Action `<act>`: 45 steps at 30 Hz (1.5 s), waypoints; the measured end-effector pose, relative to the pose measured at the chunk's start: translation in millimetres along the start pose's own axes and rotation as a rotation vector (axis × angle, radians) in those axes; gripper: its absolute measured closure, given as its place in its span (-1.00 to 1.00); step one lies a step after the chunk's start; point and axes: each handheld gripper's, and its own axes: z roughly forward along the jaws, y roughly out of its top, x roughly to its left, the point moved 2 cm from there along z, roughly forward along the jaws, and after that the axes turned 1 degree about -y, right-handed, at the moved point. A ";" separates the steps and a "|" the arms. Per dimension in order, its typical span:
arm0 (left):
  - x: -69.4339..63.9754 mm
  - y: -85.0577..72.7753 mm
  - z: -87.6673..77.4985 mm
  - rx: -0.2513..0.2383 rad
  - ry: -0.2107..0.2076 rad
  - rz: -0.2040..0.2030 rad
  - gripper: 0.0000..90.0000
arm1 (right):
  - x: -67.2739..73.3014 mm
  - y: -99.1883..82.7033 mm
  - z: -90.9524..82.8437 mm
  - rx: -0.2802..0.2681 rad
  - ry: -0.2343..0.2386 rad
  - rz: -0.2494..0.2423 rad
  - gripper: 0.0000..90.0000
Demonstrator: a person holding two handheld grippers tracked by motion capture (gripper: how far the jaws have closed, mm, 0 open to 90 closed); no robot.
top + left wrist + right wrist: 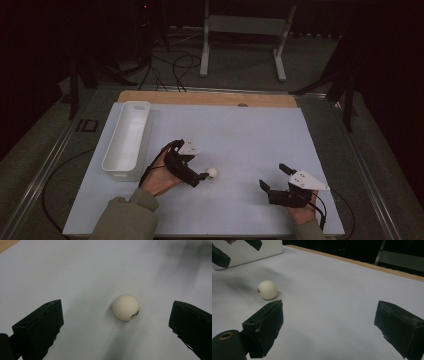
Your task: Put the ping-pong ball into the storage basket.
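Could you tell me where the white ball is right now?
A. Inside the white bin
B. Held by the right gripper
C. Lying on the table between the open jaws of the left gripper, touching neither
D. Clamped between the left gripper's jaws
C: in the left gripper view the white ball rests on the table, with clear gaps to both jaws of the open left gripper.

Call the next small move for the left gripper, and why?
Probably ease the left gripper forward a little, then close. The ball rests on the white mat between its open fingers but slightly ahead of them, touching neither.
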 end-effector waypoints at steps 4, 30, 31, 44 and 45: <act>0.4 0.8 3.7 0.011 -0.005 0.002 -1.00 | -0.2 -0.1 -0.2 0.000 -0.001 0.000 -0.82; -0.5 2.3 21.6 0.048 -0.032 0.020 -1.00 | -0.7 -0.8 0.1 0.004 -0.003 -0.002 -0.82; -0.6 2.3 22.3 0.049 -0.033 0.021 -1.00 | -0.8 -0.8 0.1 0.005 -0.004 -0.003 -0.82; -1.3 2.4 29.3 0.064 -0.039 0.022 -1.00 | -0.8 -0.9 -0.1 0.007 -0.005 -0.004 -0.82; -1.2 2.5 29.8 0.065 -0.038 0.023 -1.00 | -0.8 -0.9 -0.1 0.007 -0.005 -0.004 -0.82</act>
